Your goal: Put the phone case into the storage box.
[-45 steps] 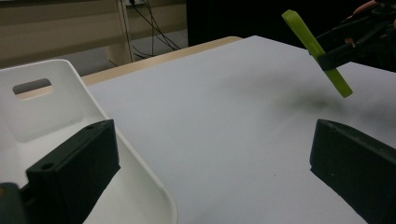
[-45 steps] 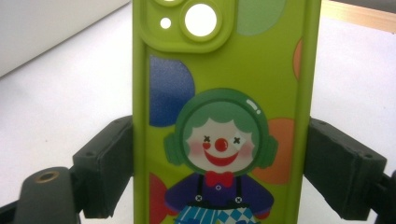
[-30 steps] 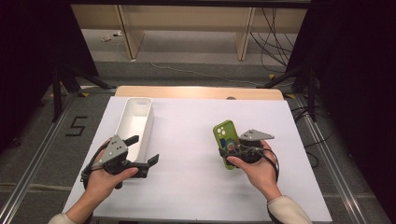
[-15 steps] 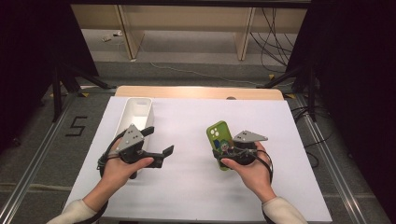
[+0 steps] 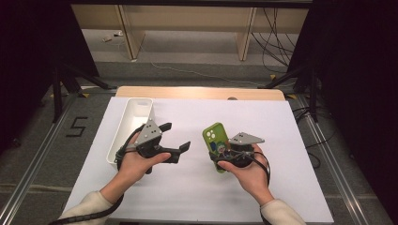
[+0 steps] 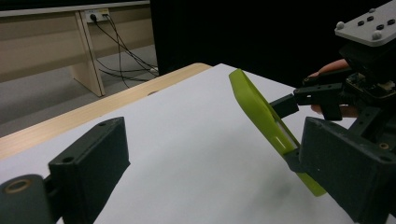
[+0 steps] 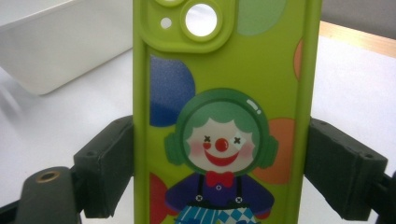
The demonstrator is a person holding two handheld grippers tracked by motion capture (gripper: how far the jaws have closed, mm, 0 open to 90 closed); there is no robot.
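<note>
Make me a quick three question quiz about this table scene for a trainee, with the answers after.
1. True or false: the right gripper is clamped on the sides of the green phone case.
2. What stands beside the left gripper, near the table's left edge? A) white bin B) red cup C) cardboard box
3. What is printed on the back of the case?

Key: 1. True. 2. A, the white bin. 3. A cartoon clown among coloured balloons.

Open white table [image 5: 197,187]: bare between the left gripper [image 5: 177,137] and the green phone case [image 5: 215,140]. White bin [image 5: 126,126] walls off the left edge. Near side bare; far strip seemingly unobstructed, though one small dark mark there is unclear.
</note>
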